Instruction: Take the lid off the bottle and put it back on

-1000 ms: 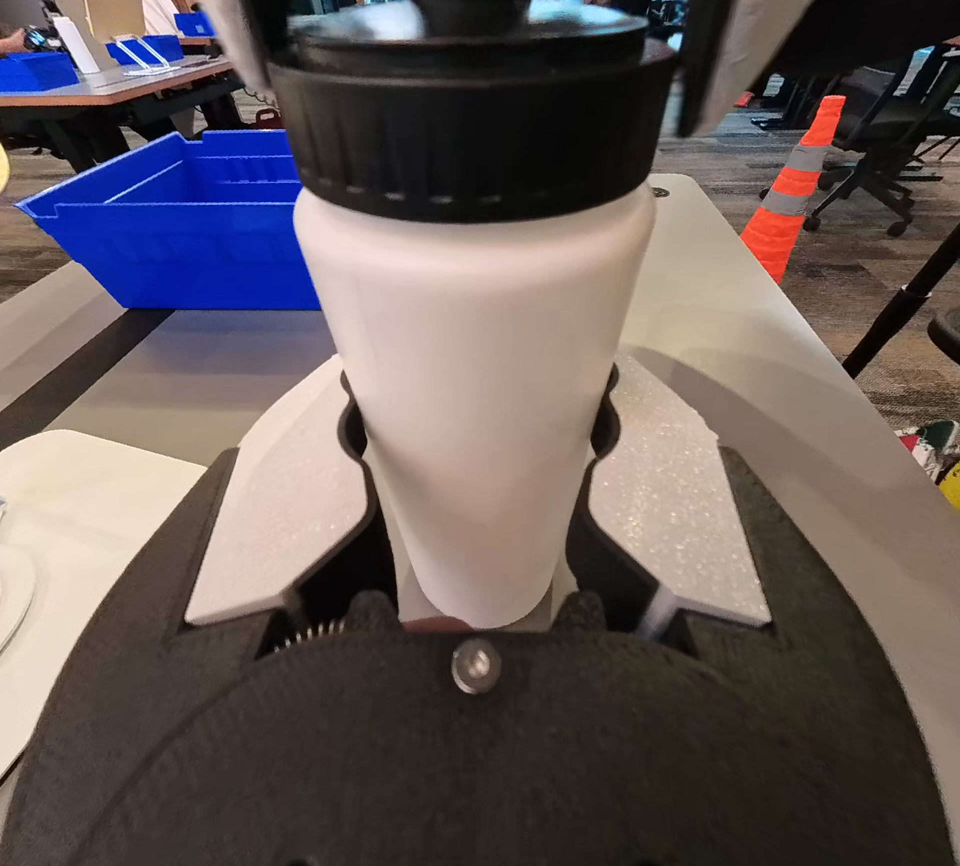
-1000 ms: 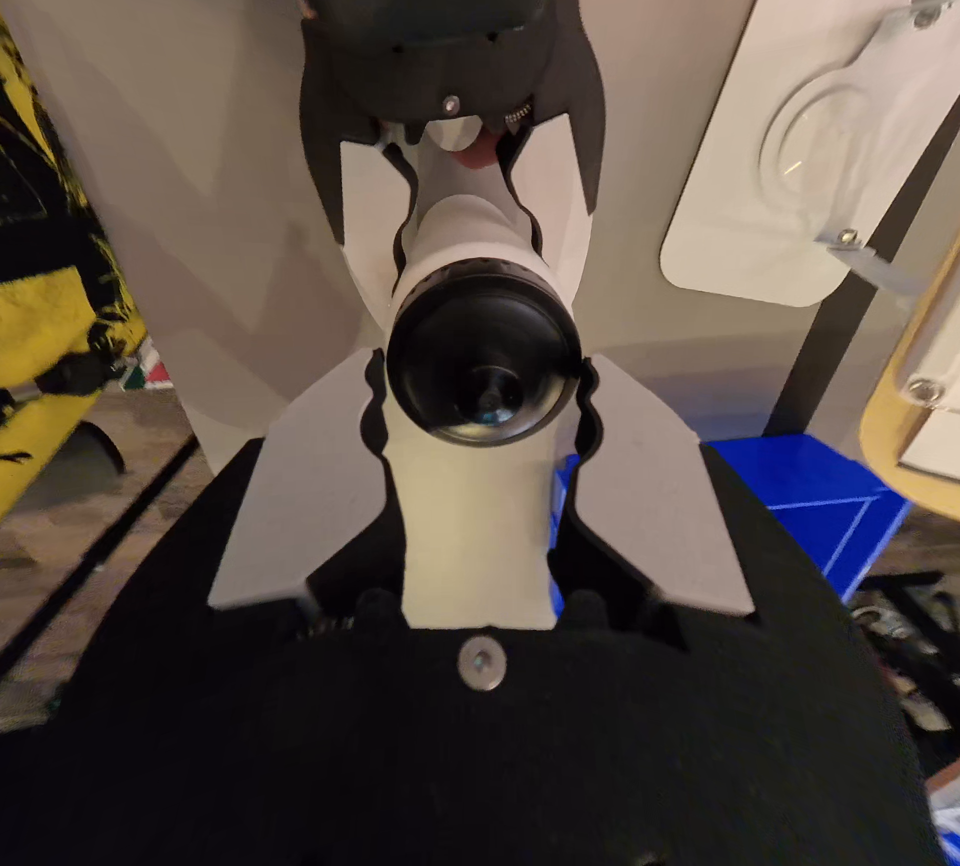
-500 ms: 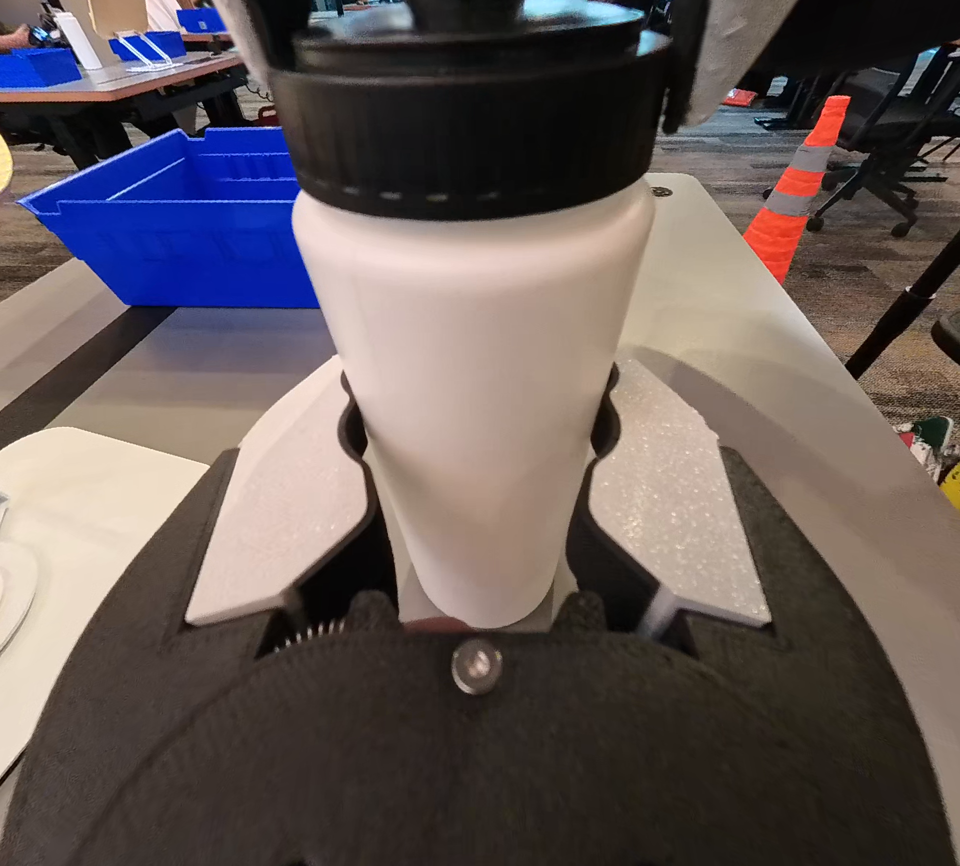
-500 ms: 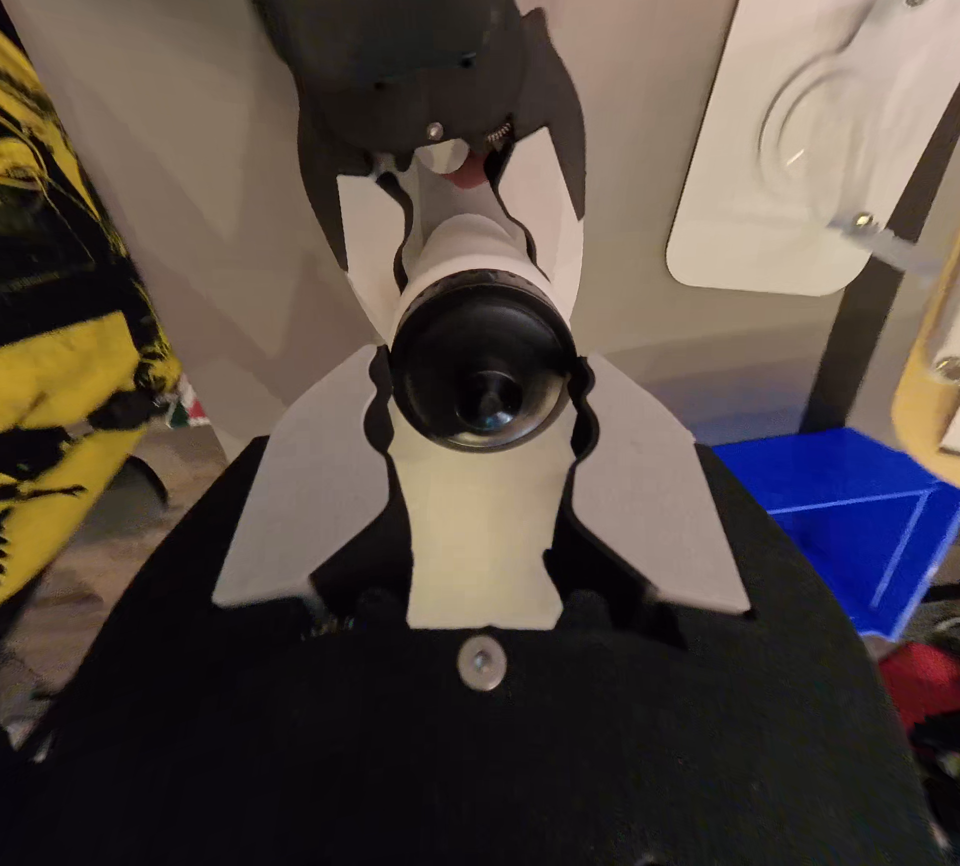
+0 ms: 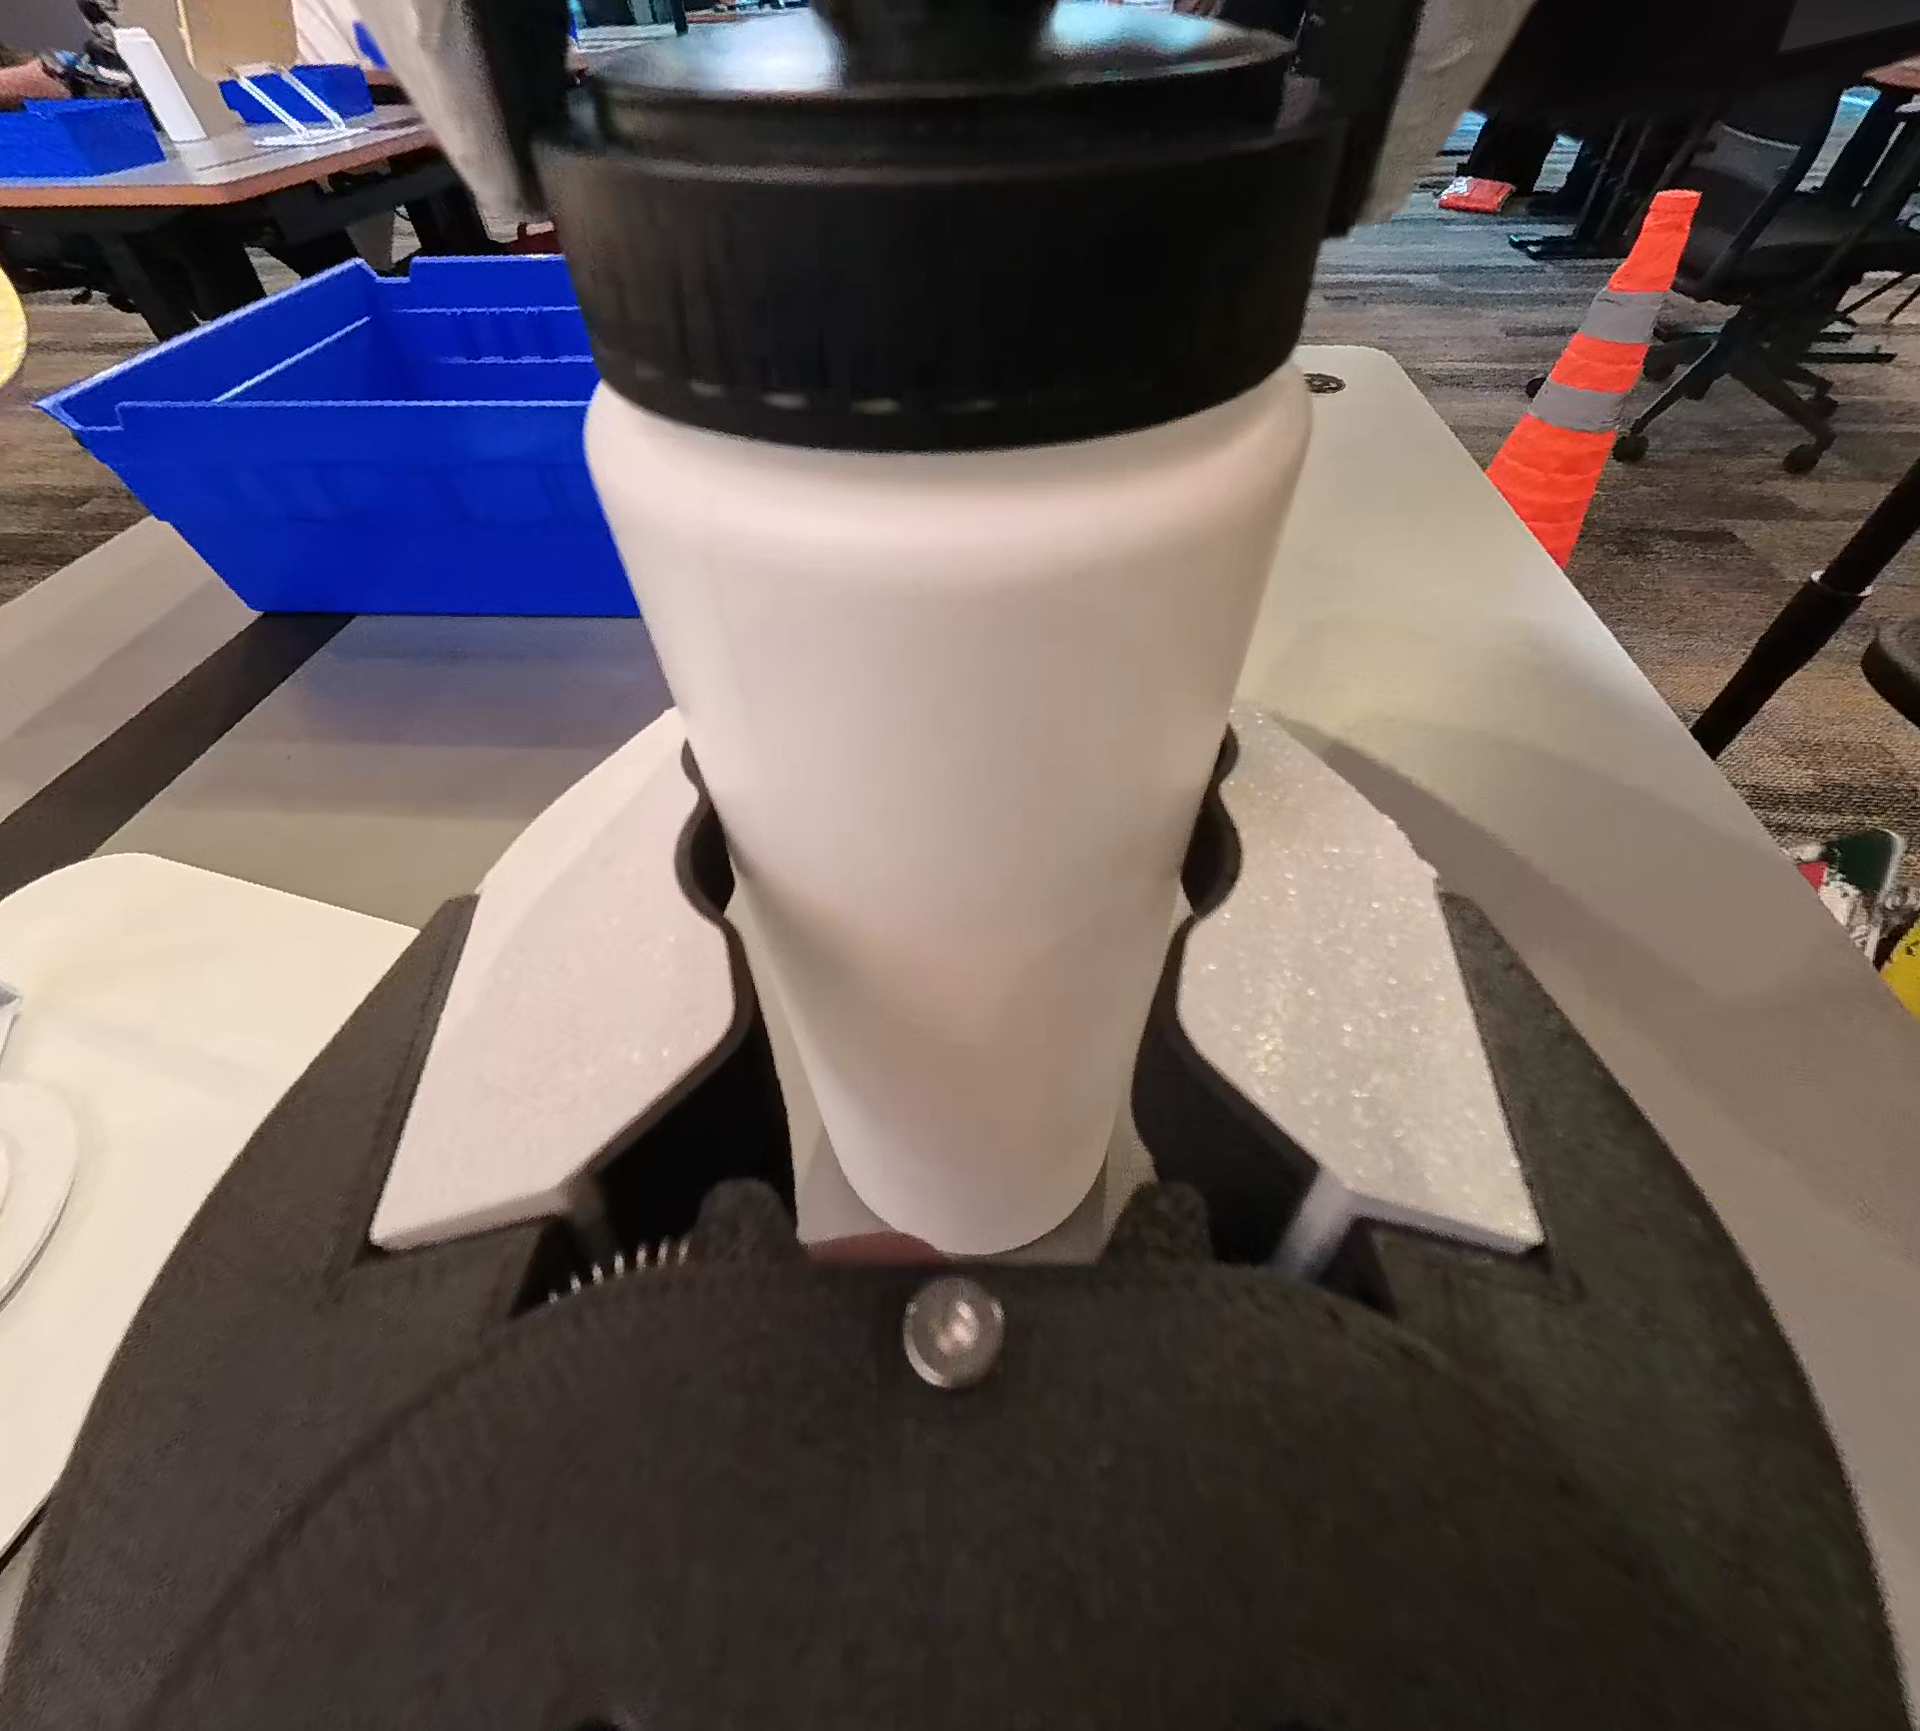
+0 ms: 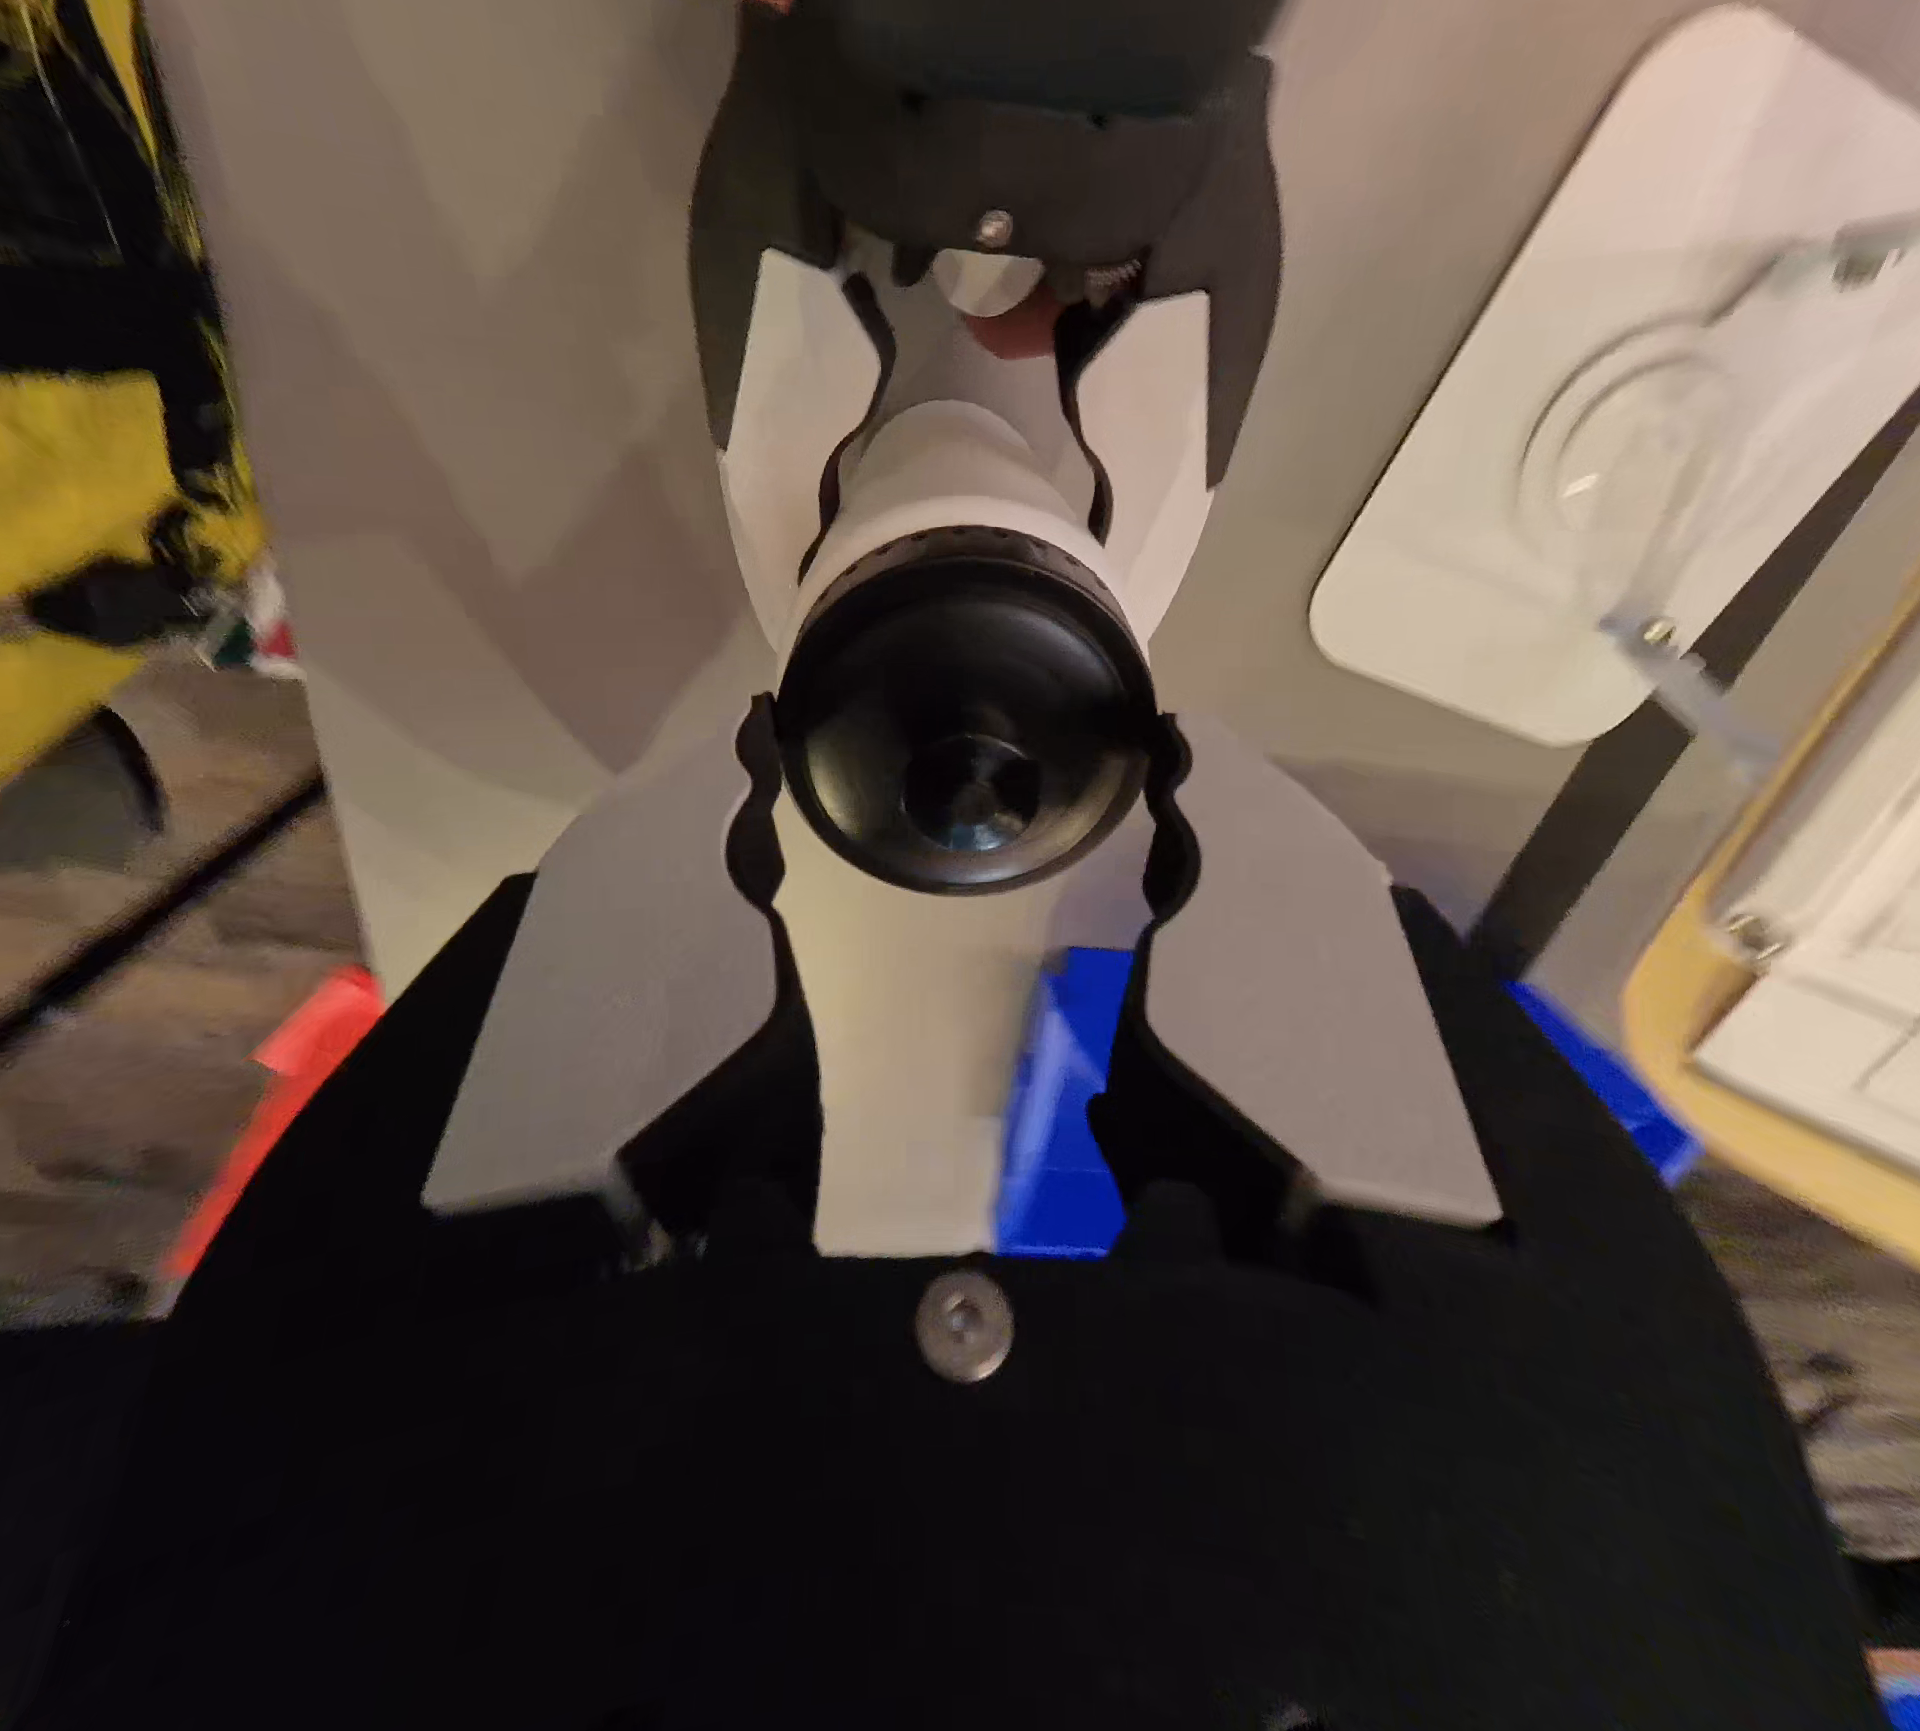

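One white bottle point(image 5: 951, 808) is standing upright above the pale table point(image 5: 1455, 642), carrying one black ribbed lid point(image 5: 940, 299) that is sitting fully on its neck, with a narrow black spout rising from the lid's centre. Two grippers are engaging it. The left gripper point(image 5: 956, 840) is reaching in level from the side, its two white fingers point(image 5: 582, 1037) closing around the lower body of the bottle and touching it on both flanks, so that the jaws are standing only as far apart as the bottle is wide. The right gripper point(image 6: 961, 782) is pointing straight down from above, its two fingers point(image 6: 1288, 1006) pressing against opposite edges of the lid and gripping it; in the left wrist view these fingers are showing as pale blades descending past the lid's rim. In the right wrist view a small part of a person's hand point(image 6: 1013, 331) is showing behind the bottle's base, at the left gripper's body. One blue bin point(image 5: 343, 445) is resting on the table beyond the bottle, to its left; one white board point(image 6: 1621, 393) with a clear fitting is lying on the table nearby; one orange cone point(image 5: 1590, 393) is standing on the carpet, well apart from the table.
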`<state>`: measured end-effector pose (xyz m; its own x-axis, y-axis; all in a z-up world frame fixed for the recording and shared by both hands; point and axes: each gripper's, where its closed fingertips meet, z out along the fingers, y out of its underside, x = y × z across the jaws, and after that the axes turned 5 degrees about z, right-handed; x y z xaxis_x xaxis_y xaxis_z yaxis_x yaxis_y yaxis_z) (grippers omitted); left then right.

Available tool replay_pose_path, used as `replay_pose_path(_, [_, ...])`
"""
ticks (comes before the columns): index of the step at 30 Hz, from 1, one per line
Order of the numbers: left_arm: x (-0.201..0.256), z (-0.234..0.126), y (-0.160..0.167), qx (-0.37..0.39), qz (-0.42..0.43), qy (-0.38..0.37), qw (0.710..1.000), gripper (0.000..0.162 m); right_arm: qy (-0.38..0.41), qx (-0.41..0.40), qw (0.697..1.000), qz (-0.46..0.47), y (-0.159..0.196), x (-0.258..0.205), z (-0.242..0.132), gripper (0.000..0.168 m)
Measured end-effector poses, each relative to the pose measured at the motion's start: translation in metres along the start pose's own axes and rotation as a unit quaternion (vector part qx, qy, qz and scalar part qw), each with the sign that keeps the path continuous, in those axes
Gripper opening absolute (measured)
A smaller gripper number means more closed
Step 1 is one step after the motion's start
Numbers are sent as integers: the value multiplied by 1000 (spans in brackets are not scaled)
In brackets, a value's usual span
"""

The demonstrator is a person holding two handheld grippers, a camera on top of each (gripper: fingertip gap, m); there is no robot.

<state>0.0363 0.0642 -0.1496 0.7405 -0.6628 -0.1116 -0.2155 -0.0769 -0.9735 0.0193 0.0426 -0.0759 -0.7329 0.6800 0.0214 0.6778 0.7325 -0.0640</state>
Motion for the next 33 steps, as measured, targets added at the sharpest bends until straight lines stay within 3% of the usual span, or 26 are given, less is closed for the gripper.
replay_pose_path(3, [0,0,0,0,-1,1,1000,87,-7,13,992,124,0,1,0,69])
replay_pose_path(5, [0,0,0,1,2,0,1000,87,5,19,990,139,-1,0,0,69])
replay_pose_path(8, [1,0,0,0,2,1,1000,87,13,3,996,84,4,0,0,73])
replay_pose_path(9, [1,0,0,0,2,1,1000,87,25,-2,998,56,5,2,0,89])
replay_pose_path(10, [1,0,0,0,2,1,1000,87,37,-7,999,19,6,5,0,92])
replay_pose_path(13, [1,0,0,1,1,1,1000,87,46,-15,997,-65,6,6,2,86])
replay_pose_path(15, [0,0,0,1,2,1,1000,87,25,-21,997,-68,7,2,5,71])
replay_pose_path(22, [0,0,0,1,1,1,1000,87,18,-9,994,107,7,0,6,72])
replay_pose_path(25, [1,0,0,0,3,1,1000,87,31,-34,998,44,11,-1,6,75])
replay_pose_path(26, [1,0,0,0,3,1,1000,87,42,-38,998,13,11,0,6,92])
replay_pose_path(27, [1,0,0,0,3,1,1000,87,54,-41,998,-14,11,2,5,95])
replay_pose_path(29, [1,0,0,0,2,1,1000,87,64,-38,995,-61,8,4,5,91])
replay_pose_path(31, [1,0,0,0,2,1,1000,87,50,-34,995,-79,7,3,6,71])
replay_pose_path(33, [1,1,0,1,1,1,1000,87,42,-30,996,-70,7,3,7,72])
